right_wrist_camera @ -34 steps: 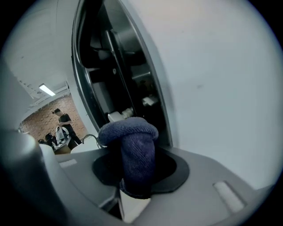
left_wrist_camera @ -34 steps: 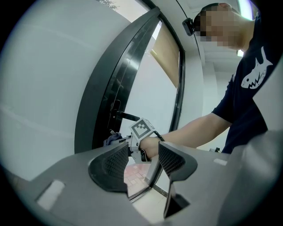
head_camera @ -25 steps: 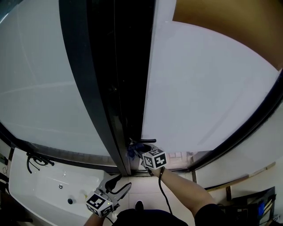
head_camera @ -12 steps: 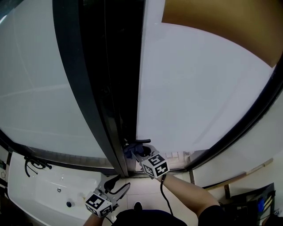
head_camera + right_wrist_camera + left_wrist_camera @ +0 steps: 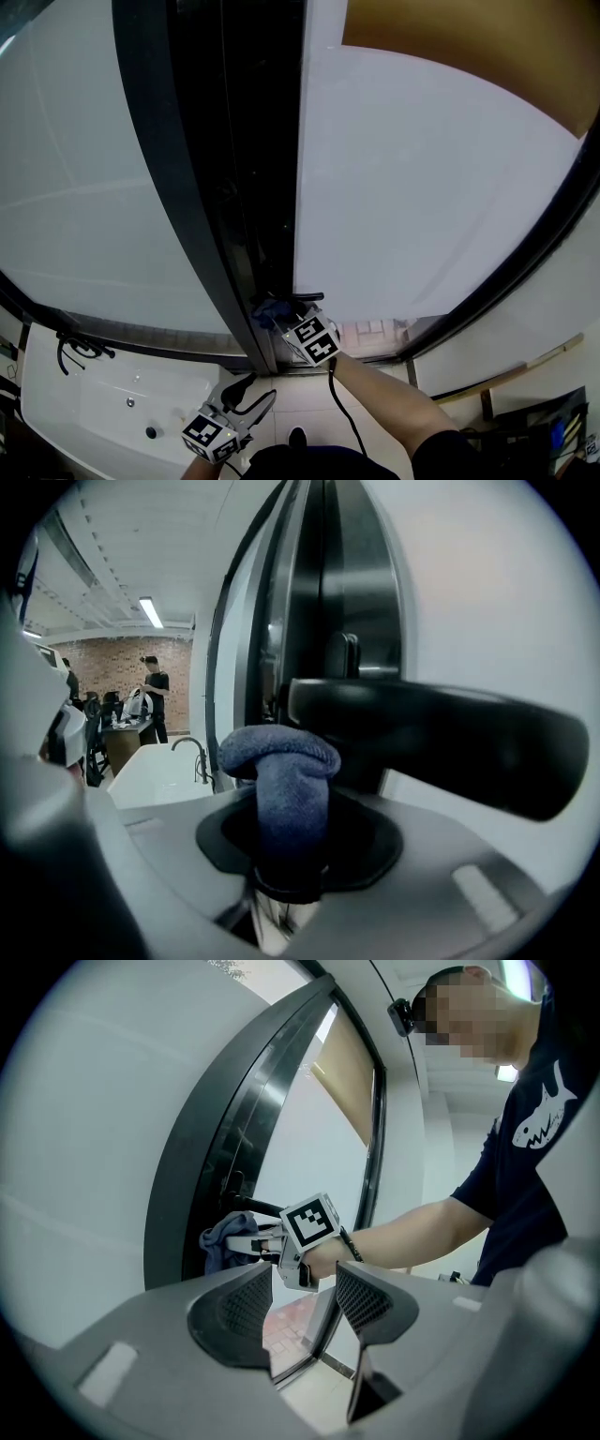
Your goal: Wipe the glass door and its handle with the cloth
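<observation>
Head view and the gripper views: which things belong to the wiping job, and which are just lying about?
In the job:
cloth, clamped in the right gripper
black handle
glass door

Just about:
left gripper, open, empty, held low
white basin
tap
people at a desk far behind

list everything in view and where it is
frosted white glass door: one, white, right of the frame
black metal door frame: one, black, centre
black bar handle: one, black, low on the door
blue terry cloth: one, blue, against the handle
white basin with black tap: one, lower left
tan panel: one, top right
left hand-held gripper: open, empty, low
right hand-held gripper: shut on the cloth
</observation>
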A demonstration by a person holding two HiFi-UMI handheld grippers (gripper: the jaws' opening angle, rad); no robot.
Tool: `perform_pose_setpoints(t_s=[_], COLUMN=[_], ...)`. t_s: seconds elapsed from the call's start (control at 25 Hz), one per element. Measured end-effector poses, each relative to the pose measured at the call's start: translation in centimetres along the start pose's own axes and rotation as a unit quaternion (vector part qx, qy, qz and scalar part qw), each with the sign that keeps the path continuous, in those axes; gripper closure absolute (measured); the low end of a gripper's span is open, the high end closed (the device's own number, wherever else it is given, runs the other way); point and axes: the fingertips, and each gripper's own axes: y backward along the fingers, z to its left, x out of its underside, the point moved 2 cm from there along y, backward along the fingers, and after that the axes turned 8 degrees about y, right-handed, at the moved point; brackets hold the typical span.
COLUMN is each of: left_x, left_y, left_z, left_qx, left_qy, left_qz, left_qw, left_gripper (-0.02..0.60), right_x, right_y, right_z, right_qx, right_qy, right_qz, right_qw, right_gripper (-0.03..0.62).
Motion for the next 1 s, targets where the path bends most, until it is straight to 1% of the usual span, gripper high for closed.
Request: perform_pose_setpoints(t_s=[0.16,0.28,0.4,0.52,0.6,0.68,0.84,1.0], left_x=[0.3,-0.1,-0.3,0.1,-0.3,-0.8,-1.3,-1.4], left_y=[0.4,0.2,0.1,-0.1,-0.3,-0.5,-0.7,-1.1], left_z=[0.2,-0.1,-0.5,-0.4,-0.5,-0.9,-1.9,-4.1], left_qx=[-0.003,-0.001,0.002,0.005,0.004,0.003,0.000,-0.002], left_qy=[0.000,-0.004,-0.006,-0.003,-0.008,-0.011,-0.019,-0.027], left_qz=[-0.001,-0.003,-0.001,-0.005,-0.007,-0.010,-0.017,-0.023], left_qw=[1.0000,1.0000,1.0000,1.0000,0.9999,0.9999,0.9997,0.9994], left_gripper=[0.371,0.371,0.371,0.371,0.371,0.371,0.371,0.371], right_x=[2.0,4.0,5.1,5.2,4.5,3.2,0.9,0.6], right_y=[0.4,0.8,1.9,3.9,5.9,8.5,14.9,21.5], right_z=[-0.4,-1.2,-2.0,-2.3,-2.5,-2.4,-2.1,-1.8], right_qx=[0.011,0.029,0.039,0.039,0.032,0.025,0.029,0.037], right_qy=[0.006,-0.014,-0.036,-0.066,-0.095,-0.111,-0.103,-0.115], right_qz=[0.031,0.058,0.056,0.034,0.009,-0.021,-0.069,-0.099], right_qw=[0.999,0.998,0.997,0.997,0.995,0.993,0.992,0.988], right_gripper=[0.464,0.464,0.464,0.464,0.464,0.464,0.464,0.464])
